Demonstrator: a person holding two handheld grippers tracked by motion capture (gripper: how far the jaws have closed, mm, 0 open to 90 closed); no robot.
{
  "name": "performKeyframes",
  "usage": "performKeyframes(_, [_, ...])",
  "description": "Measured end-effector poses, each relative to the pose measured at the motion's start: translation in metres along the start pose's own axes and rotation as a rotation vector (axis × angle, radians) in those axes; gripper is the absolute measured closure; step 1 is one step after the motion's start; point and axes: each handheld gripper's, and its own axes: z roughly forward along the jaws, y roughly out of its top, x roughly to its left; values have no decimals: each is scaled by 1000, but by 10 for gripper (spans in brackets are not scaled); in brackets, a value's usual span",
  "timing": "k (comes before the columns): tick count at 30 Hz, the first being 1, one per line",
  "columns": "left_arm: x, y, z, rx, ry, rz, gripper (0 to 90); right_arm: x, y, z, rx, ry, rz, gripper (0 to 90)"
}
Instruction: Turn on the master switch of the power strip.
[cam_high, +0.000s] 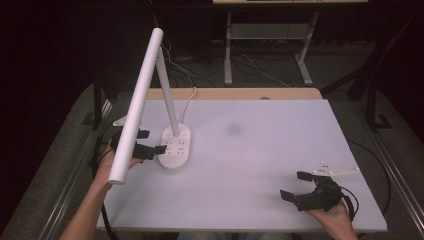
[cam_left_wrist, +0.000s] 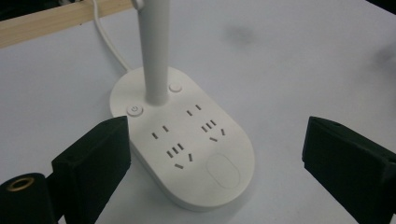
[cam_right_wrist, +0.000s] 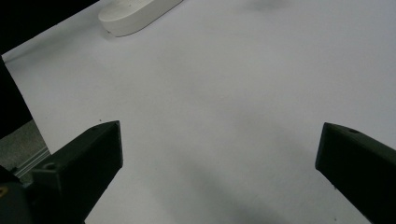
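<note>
A white desk lamp stands at the left of the white table (cam_high: 260, 150). Its oval base (cam_high: 176, 146) carries several sockets, and a slanted stem (cam_high: 167, 90) holds a long white head bar (cam_high: 136, 107). My left gripper (cam_high: 153, 141) is open just left of the base, partly behind the head bar. In the left gripper view the base (cam_left_wrist: 187, 149) lies between the wide-apart jaws of that gripper (cam_left_wrist: 217, 135), with a power button (cam_left_wrist: 135, 110) beside the stem (cam_left_wrist: 154, 51). My right gripper (cam_high: 291, 184) is open and empty near the front right, over bare table (cam_right_wrist: 219, 140).
The lamp's white cable (cam_high: 187, 102) runs back over the wooden strip (cam_high: 240, 93) at the table's far edge. A dark smudge (cam_high: 233, 129) marks the middle of the table. Desk legs and cables stand on the floor behind. The lamp base (cam_right_wrist: 135, 14) is far from my right gripper.
</note>
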Motion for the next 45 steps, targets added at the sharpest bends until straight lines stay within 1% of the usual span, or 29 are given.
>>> performKeyframes(2, [3, 1, 0, 2, 6, -5, 69, 0, 0, 0, 1, 2, 3, 2])
performKeyframes(3, [4, 2, 0, 6, 9, -1, 69, 0, 0, 0, 1, 2, 3, 2])
performKeyframes(5, [7, 3, 1, 4, 8, -8, 70, 0, 0, 0, 1, 0, 5, 2])
performKeyframes(7, [11, 4, 1, 8, 13, -6, 71, -1, 0, 1, 1, -3, -1, 2])
performKeyframes(8, [12, 5, 2, 6, 16, -15, 73, 0, 0, 1, 2, -2, -1, 2])
performKeyframes(9, [13, 6, 1, 13, 17, -8, 73, 0, 0, 1, 3, -1, -1, 2])
performKeyframes(11, [15, 7, 2, 12, 32, -4, 89, 0, 0, 0, 3, -1, 0, 2])
performKeyframes(12, [17, 8, 2, 9, 32, -1, 89, 0, 0, 0, 3, -1, 0, 2])
performKeyframes(14, [19, 10, 3, 11, 35, -11, 96, 0, 0, 0, 4, -4, -2, 2])
performKeyframes(15, [21, 10, 4, 17, 30, -8, 96, 0, 0, 0, 4, -4, -2, 2])
performKeyframes(18, [25, 12, 6, 13, 36, -29, 108, 1, 0, 0, 5, -2, -3, 2])
performKeyframes(19, [27, 13, 6, 17, 40, -23, 114, 1, 0, 1, 6, -1, 0, 2])
performKeyframes(20, [28, 14, 7, 15, 38, -35, 131, 0, 0, 1, 7, -3, -2, 3])
performKeyframes(21, [31, 16, 7, 9, 39, -33, 138, 0, -1, 1, 8, -2, 0, 2])
performKeyframes(22, [33, 17, 7, 15, 39, -36, 138, 0, -1, 1, 8, -2, 0, 2])
performKeyframes(25, [37, 20, 9, 14, 45, -55, 148, 0, -1, 1, 8, -4, 3, 2])
performKeyframes(27, [41, 22, 9, 3, 39, -66, 160, -1, -1, 1, 12, -4, 0, 2])
performKeyframes(30, [45, 24, 10, 5, 46, -71, 179, -1, -1, 2, 15, -6, -1, 3])
performKeyframes(33, [47, 25, 12, 6, 66, -83, 225, -1, -1, 2, 16, -7, -2, 3])
performKeyframes(34, [49, 25, 13, 4, 63, -83, 244, -1, -1, 2, 16, -6, -1, 2])
performKeyframes(37, [50, 25, 17, -2, 76, -106, 297, -1, -1, 2, 17, -7, -2, 2])
performKeyframes(40, [53, 26, 20, -7, 75, -113, 355, -1, -1, 2, 16, -9, -1, 3])
performKeyframes(41, [54, 26, 22, -14, 70, -124, 394, -1, -1, 2, 16, -9, -1, 3])
performKeyframes(42, [55, 26, 23, -11, 65, -128, 394, -1, -1, 2, 17, -10, -1, 3])
performKeyframes(45, [57, 25, 28, -7, 68, -142, 453, -2, -1, 3, 18, -11, -9, 3])
